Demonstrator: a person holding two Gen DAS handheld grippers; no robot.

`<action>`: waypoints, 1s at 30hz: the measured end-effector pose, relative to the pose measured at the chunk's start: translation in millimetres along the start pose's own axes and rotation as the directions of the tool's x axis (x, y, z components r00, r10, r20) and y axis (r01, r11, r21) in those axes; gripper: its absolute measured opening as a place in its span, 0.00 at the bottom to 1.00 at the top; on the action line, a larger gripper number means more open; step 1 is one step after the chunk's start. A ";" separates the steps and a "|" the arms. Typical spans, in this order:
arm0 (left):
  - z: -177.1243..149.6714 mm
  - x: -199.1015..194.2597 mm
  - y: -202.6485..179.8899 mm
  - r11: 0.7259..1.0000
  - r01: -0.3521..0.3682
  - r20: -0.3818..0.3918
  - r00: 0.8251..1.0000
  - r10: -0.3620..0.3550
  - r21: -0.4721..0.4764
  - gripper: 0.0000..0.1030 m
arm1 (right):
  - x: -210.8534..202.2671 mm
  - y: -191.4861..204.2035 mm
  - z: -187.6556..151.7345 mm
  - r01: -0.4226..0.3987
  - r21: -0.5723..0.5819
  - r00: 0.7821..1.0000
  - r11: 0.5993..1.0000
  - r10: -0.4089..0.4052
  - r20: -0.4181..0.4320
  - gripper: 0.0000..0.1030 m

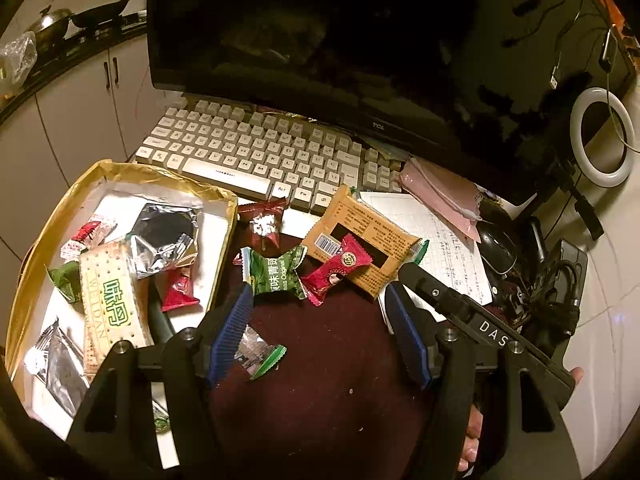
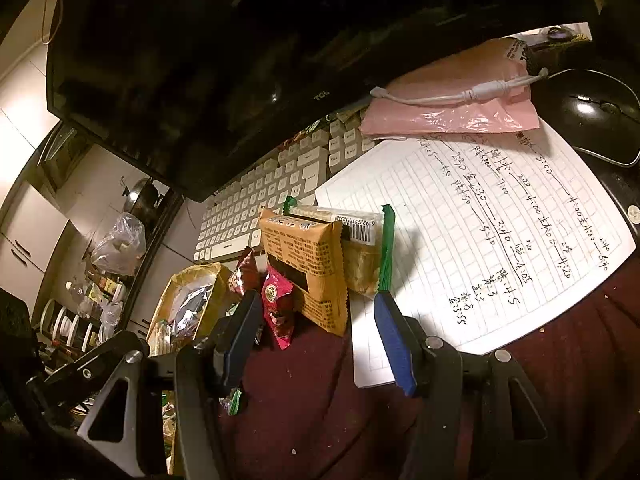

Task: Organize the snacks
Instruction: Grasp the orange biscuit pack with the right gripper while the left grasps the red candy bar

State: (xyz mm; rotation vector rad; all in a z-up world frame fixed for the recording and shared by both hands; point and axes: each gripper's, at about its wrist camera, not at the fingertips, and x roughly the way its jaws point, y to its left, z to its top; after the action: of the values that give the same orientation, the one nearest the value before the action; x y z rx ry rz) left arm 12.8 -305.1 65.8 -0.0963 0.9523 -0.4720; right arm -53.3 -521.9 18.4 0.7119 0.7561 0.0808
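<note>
Nearest in my left wrist view, the left hand-held gripper (image 1: 320, 328) stands wide open over the dark red desk (image 1: 320, 380) and holds nothing. A small clear wrapped candy with green ends (image 1: 258, 352) lies just beside its left pad. Beyond the fingertips lie a green snack packet (image 1: 276, 270) and a red candy (image 1: 334, 270). The red candy leans on a tan snack pack (image 1: 360, 244), whose long axis runs diagonally away to the right.

All of these sit to the right of the gold-lined box (image 1: 120, 172), which already holds several snacks.

My right hand-held gripper (image 2: 316, 320) is about half open and also empty. I judge it the nearer one to the tan snack pack (image 2: 308, 268), which lies just ahead of its fingertips.

Only the right view shows a second, green-edged biscuit pack (image 2: 360, 248) tucked behind the tan one, resting on the handwritten sheet (image 2: 480, 220). Only the left view shows the box's contents. Farthest back are the keyboard (image 1: 260, 152) and the monitor (image 1: 320, 40).
</note>
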 end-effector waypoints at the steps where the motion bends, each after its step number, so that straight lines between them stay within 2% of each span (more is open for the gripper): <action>1: 0.1 0.8 1.0 1.000 0.001 -0.001 1.000 -0.001 -0.001 0.67 | -0.1 1.0 -0.5 0.001 -0.001 1.000 1.000 -0.001 -0.001 0.57; 7: 0.8 3.7 7.0 1.000 0.006 -0.011 1.000 -0.007 -0.006 0.67 | -1.5 19.1 6.7 0.001 -0.034 1.000 0.999 -0.002 -0.015 0.55; 13: -0.5 1.9 10.2 1.000 0.005 -0.009 1.000 -0.005 -0.003 0.67 | 10.5 50.3 33.7 0.123 -0.145 0.992 0.982 -0.123 0.008 0.55; 15: -1.4 1.1 10.7 1.000 -0.001 -0.006 1.000 0.001 0.005 0.67 | 16.1 56.0 40.4 0.128 -0.166 0.992 0.978 -0.128 0.011 0.55; 19: -0.5 1.6 11.4 1.000 0.003 -0.011 1.000 -0.003 -0.003 0.67 | 48.4 71.8 54.1 0.072 -0.256 0.991 0.964 -0.098 -0.089 0.52; 20: -0.5 0.8 11.2 1.000 0.004 -0.011 1.000 -0.004 -0.001 0.67 | 56.9 71.1 52.5 0.080 -0.263 0.987 0.962 -0.114 -0.117 0.50; 22: -0.2 -2.5 10.8 1.000 0.001 -0.001 1.000 -0.001 0.007 0.67 | 58.0 68.6 48.6 0.101 -0.270 0.983 0.957 -0.138 -0.120 0.48; 30: 2.9 -0.2 15.9 1.000 -0.015 -0.007 1.000 0.015 -0.001 0.67 | 35.6 48.0 13.1 0.068 -0.265 0.972 0.962 -0.123 -0.198 0.43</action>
State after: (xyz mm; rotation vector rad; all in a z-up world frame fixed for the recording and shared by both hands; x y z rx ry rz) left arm 20.5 -291.1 63.1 -0.0883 0.9593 -0.4579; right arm -10.0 -481.4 33.4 0.4214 0.9651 0.1657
